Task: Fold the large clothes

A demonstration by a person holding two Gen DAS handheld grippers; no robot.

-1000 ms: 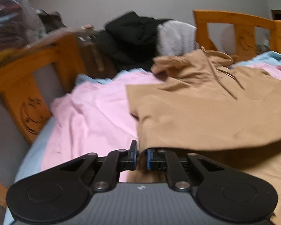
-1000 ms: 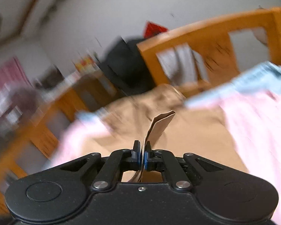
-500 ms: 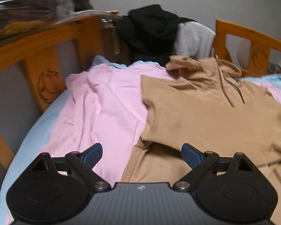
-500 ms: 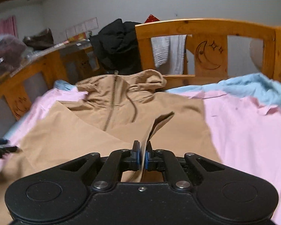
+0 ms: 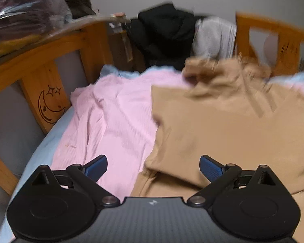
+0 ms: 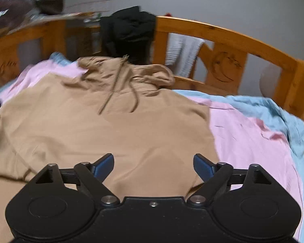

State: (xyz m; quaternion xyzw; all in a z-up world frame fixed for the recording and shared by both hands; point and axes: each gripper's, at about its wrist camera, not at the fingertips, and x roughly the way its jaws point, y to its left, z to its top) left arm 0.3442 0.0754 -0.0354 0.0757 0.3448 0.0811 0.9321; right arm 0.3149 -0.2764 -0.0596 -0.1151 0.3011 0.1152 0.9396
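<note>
Left gripper [image 5: 153, 168] & right gripper [image 6: 153, 167]: jaws opening wide, nothing held. Tan hoodie [image 6: 115, 129] lies flat on pink sheet [image 5: 115, 117], hood at 12 o'clock. Risk: loose flap at left's 5 o'clock may slide open, nothing pins it.

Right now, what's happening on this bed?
A person with a claw in each hand is folding a tan hoodie spread over a pink sheet. Both the left claw and the right claw are opening, with nothing pinched between their jaws. The hoodie lies loose on the bed.
</note>
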